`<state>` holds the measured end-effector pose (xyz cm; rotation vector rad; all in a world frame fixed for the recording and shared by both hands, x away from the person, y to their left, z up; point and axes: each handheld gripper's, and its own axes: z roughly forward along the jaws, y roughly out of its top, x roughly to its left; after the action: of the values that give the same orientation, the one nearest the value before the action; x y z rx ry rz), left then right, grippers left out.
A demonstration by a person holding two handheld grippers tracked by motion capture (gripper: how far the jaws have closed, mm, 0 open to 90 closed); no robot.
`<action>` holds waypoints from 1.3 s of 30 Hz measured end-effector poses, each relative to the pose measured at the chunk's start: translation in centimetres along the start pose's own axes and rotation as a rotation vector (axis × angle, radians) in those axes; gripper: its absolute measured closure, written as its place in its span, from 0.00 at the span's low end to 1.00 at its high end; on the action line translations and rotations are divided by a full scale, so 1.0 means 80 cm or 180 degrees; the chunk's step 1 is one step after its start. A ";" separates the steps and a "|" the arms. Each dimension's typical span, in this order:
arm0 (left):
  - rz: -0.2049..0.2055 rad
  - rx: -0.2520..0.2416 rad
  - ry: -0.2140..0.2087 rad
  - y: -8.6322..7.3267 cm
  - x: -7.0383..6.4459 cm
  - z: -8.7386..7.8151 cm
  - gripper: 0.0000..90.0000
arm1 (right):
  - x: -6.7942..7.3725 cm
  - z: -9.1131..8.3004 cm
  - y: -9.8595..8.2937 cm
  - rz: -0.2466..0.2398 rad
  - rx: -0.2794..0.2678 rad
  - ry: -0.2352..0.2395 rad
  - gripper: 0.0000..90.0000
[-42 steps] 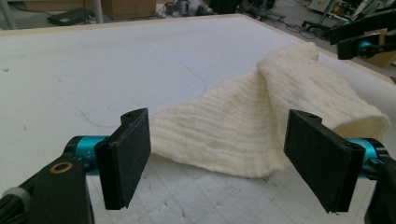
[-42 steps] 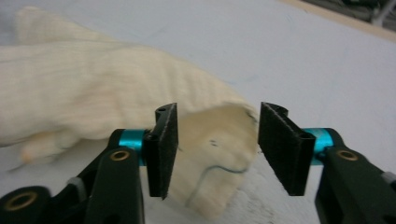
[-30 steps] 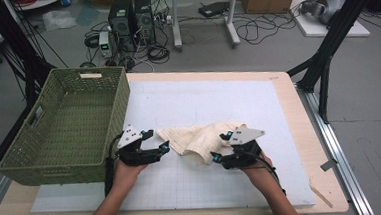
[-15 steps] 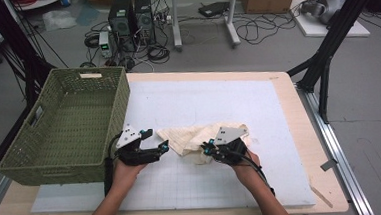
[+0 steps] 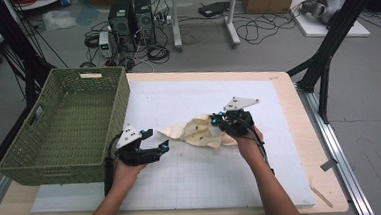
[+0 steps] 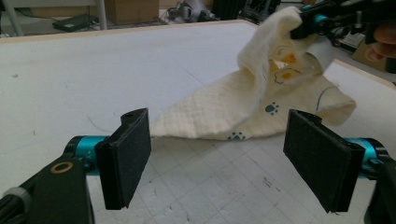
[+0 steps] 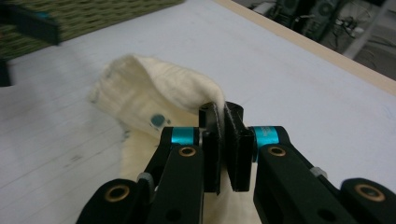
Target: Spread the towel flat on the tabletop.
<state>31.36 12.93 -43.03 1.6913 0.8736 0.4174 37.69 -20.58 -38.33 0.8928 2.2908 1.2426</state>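
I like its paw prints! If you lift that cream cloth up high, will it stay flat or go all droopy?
Probably droopy. The cream cloth already folds over and sags where the right tool pinches its edge, while the rest lies on the table. It looks thin and quilted, so likely light. The left tool stands open beside it.

Your right gripper pinches a cream cloth of soft, quilted weave, matt, printed with small teal paw marks. The jaw pads on your left gripper look like matt black foam with a fine grain; behind them sit glossy teal metal collars and smooth black plastic arms with brass-coloured rivets. The table carries a matt white gridded mat, slightly scuffed, inside a pale wood edge. At the left edge, the basket is olive woven plastic.
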 end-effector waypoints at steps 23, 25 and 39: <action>0.0001 0.0054 -0.0022 -0.001 0.000 0.002 0.26 | -0.058 -0.017 -0.041 0.0520 -0.0008 -0.0863 0.56; 0.0006 0.0062 -0.0023 -0.001 -0.001 0.002 0.26 | -0.050 -0.027 -0.043 0.0420 0.0041 -0.0802 0.53; 0.0014 0.0066 -0.0023 -0.001 -0.001 0.002 0.27 | 0.009 -0.023 -0.088 0.0201 0.0230 -0.0047 0.57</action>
<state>31.35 12.76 -43.10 1.7131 0.8717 0.4061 33.64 -24.07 -43.31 1.0035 2.3255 1.1812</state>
